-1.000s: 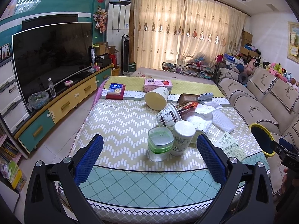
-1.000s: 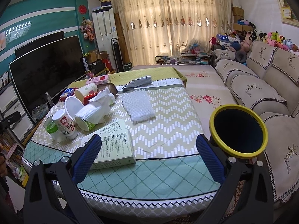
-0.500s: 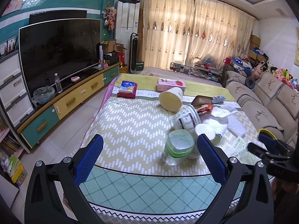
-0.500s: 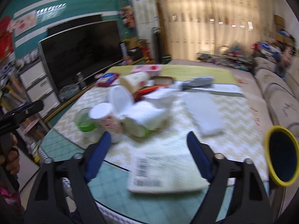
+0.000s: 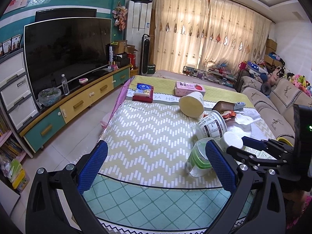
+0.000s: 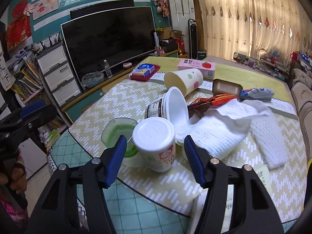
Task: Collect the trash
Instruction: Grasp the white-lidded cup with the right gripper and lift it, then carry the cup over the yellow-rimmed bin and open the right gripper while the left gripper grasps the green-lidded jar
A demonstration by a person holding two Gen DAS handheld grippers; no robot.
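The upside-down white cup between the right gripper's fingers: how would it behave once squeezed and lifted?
The white cup is probably light: it looks like thin plastic packaging. It stands inverted on its rim, touching the green-lidded container, so a push may tip it or nudge that neighbour. Its smooth walls might flex or slip against the right gripper.

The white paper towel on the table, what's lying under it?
The paper towel drapes over a red snack wrapper and a tipped white tub's rim. Anything else beneath it is covered.
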